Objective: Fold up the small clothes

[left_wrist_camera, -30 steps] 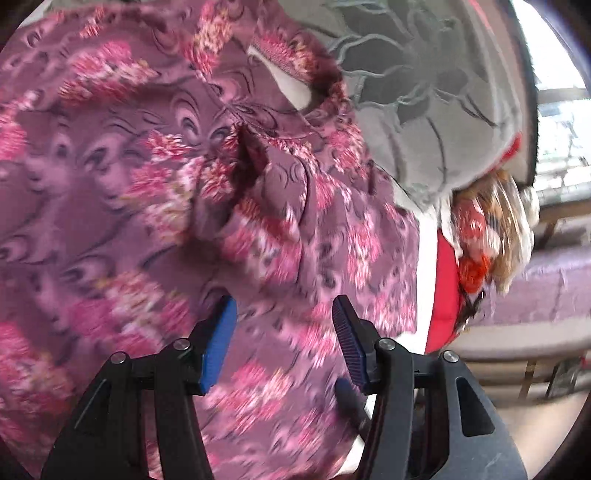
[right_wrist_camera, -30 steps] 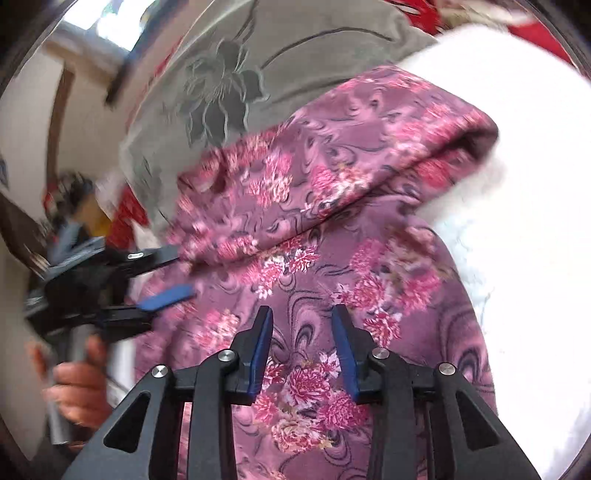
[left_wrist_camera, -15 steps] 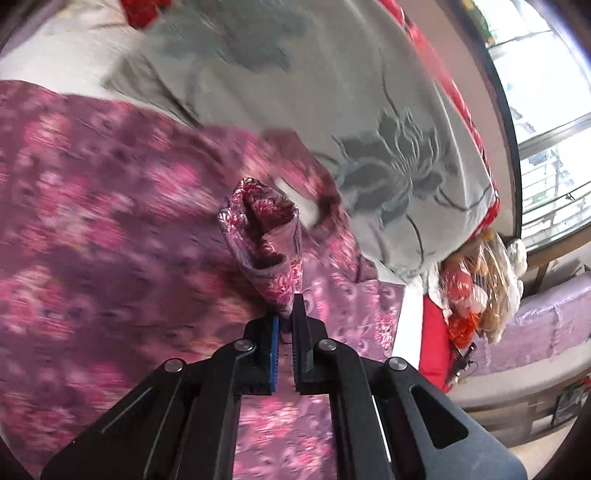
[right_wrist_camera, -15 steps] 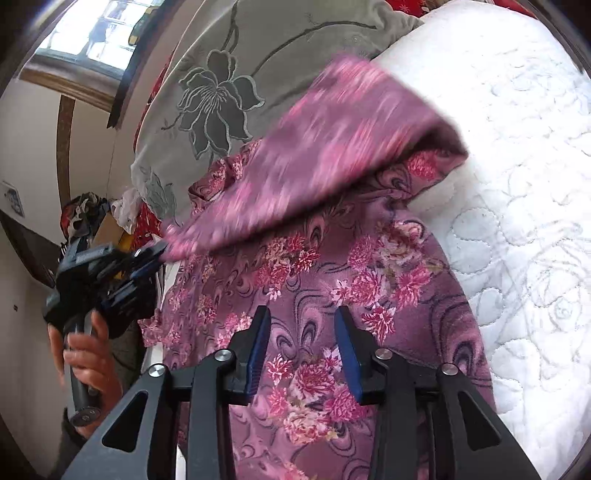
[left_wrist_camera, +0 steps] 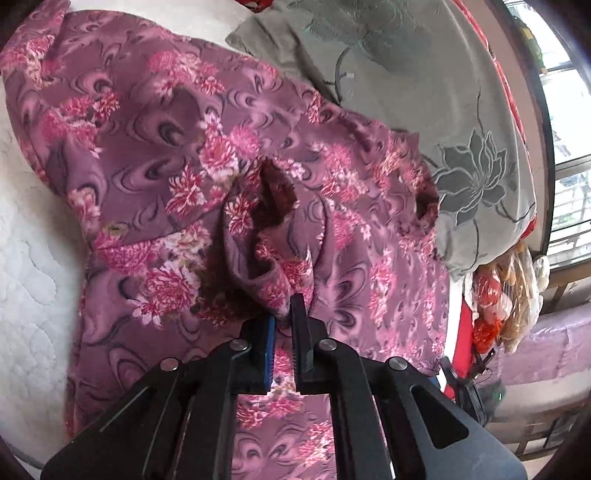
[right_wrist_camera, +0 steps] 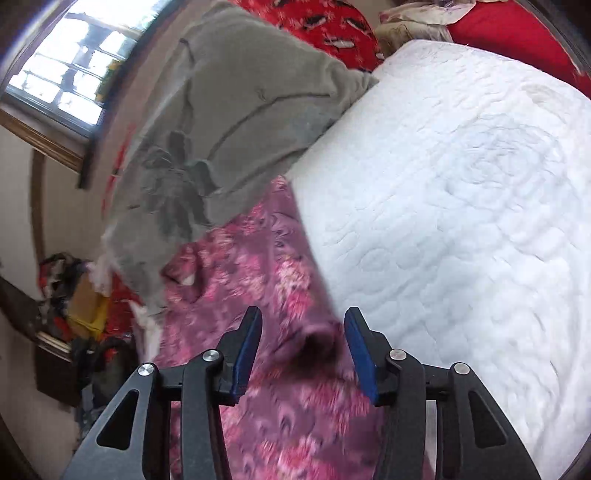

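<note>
A purple garment with pink flowers lies spread on a white quilted mattress. My left gripper is shut on a bunched fold of the garment and holds it pulled toward me. In the right wrist view the same garment is blurred below my right gripper, which is open with a dark fold of the cloth between its fingers but not pinched. The mattress fills the right side of that view.
A grey blanket with a flower pattern lies beyond the garment, also in the right wrist view. Red bedding lies at the far end. Bags and clutter sit beside the bed, under a window.
My left gripper closed on a fold of the garment and has kept hold, drawing it over the rest. My right gripper opened wider and swung toward the mattress side, over the garment's edge.
</note>
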